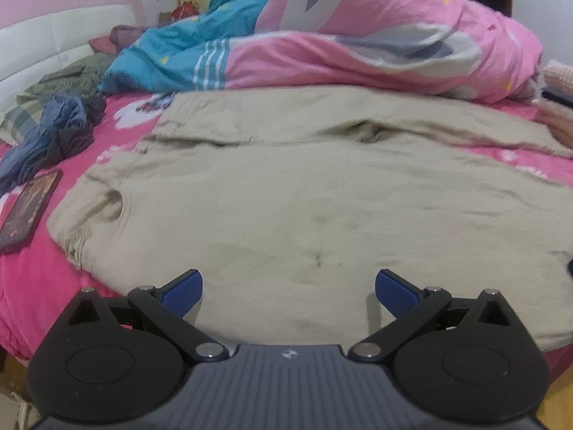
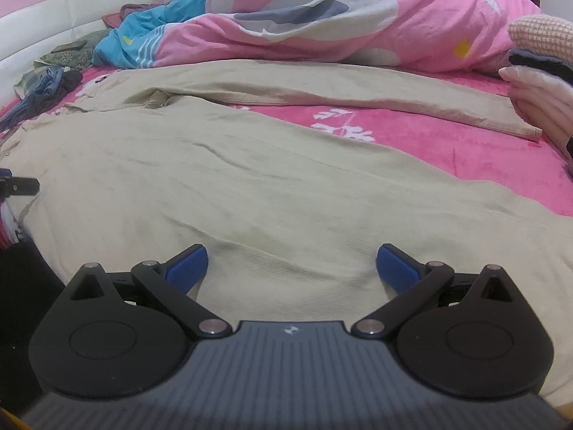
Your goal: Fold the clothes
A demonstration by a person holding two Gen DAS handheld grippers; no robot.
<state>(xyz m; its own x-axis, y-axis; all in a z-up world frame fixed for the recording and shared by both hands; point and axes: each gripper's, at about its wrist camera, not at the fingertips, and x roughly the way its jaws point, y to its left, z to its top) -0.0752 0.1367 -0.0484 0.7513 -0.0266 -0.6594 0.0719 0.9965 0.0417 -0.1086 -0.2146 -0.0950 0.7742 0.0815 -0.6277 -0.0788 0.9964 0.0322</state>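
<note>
A pair of beige trousers (image 1: 286, 193) lies spread flat on the pink bed, waistband toward the left. In the left wrist view my left gripper (image 1: 288, 292) hovers open over the near leg close to the bed's front edge, its blue pads (image 1: 181, 295) wide apart with nothing between them. In the right wrist view the same trousers (image 2: 250, 186) fill the middle, with the far leg (image 2: 358, 93) stretching right to its hem. My right gripper (image 2: 292, 268) is open just above the near leg's cloth. A black part of the left gripper (image 2: 19, 185) shows at the left edge.
A bunched pink and teal duvet (image 1: 358, 36) lies behind the trousers. Dark blue clothes (image 1: 53, 132) and a dark flat book or tablet (image 1: 27, 211) sit at the left. Folded clothes (image 2: 537, 61) are stacked at the right. The white and pink headboard (image 2: 53, 18) stands far left.
</note>
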